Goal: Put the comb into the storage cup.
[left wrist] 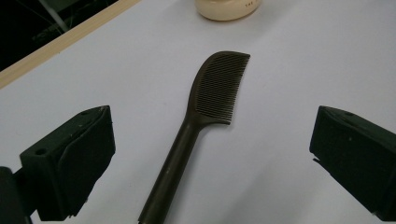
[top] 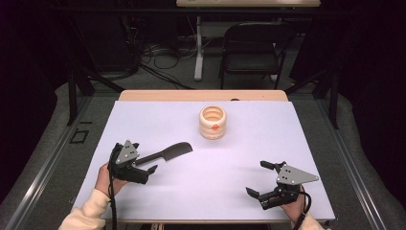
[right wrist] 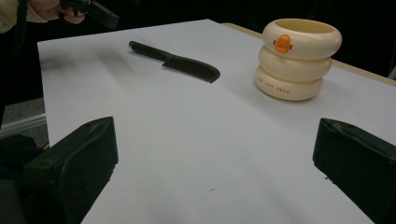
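Where matte white tabletop (top: 158,122) spreads, fine-toothed dark comb (left wrist: 205,112), ringed cream cup (right wrist: 297,58).

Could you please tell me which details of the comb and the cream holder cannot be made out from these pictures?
- Dark brown plastic comb: the handle end is cut off by the left gripper view's bottom edge.
- Cream ringed plastic holder: small lettering on the lowest ring is too small to read in the right gripper view.
- Holder's inside: hidden by its own rim in the high view.

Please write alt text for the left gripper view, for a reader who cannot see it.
A dark comb lies flat on a white table, between the two open black tongs, handle toward the camera. A cream holder's base shows at the top edge.
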Available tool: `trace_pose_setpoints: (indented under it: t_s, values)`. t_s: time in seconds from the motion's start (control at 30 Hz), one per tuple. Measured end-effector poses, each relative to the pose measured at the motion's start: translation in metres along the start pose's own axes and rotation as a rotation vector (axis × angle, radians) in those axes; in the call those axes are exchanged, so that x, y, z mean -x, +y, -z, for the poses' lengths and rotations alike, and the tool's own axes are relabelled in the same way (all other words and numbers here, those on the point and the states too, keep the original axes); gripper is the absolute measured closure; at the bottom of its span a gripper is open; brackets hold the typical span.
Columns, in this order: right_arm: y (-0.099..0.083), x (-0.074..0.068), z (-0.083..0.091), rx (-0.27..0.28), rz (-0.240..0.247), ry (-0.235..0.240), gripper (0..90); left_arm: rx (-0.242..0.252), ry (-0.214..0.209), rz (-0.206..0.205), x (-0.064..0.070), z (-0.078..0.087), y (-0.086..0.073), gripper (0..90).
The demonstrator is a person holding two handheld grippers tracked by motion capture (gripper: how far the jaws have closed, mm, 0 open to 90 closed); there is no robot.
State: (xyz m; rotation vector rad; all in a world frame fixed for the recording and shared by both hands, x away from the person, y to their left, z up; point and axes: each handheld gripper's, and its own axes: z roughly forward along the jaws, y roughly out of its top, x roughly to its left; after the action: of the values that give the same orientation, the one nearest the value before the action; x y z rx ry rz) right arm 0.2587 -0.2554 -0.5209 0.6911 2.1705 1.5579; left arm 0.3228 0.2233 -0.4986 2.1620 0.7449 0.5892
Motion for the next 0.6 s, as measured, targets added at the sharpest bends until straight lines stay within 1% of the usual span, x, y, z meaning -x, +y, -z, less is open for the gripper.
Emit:
trace_pose_setpoints:
  t_s: [0.17, 0.2, 0.23, 0.33, 0.5, 0.6]
  values:
    - [0.000, 0.000, 0.000, -0.001, 0.001, -0.001, 0.0, -0.030, -0.002, -0.018, -0.004, -0.004, 0.006, 0.2]
    - [0.000, 0.000, 0.000, -0.002, 0.000, -0.001, 0.0, -0.038, -0.002, -0.027, -0.004, -0.004, 0.007, 0.2]
    - [0.000, 0.000, 0.000, -0.002, 0.000, -0.001, 0.0, -0.038, -0.002, -0.027, -0.004, -0.004, 0.007, 0.2]
    - [0.000, 0.000, 0.000, -0.002, 0.001, 0.000, 0.0, -0.066, -0.007, -0.041, -0.006, -0.007, 0.011, 0.2]
    - [0.000, 0.000, 0.000, -0.003, 0.001, 0.001, 0.0, -0.094, -0.009, -0.049, -0.009, -0.011, 0.014, 0.3]
    - [0.000, 0.000, 0.000, -0.003, 0.001, 0.002, 0.0, -0.104, -0.004, -0.068, -0.010, -0.012, 0.017, 0.3]
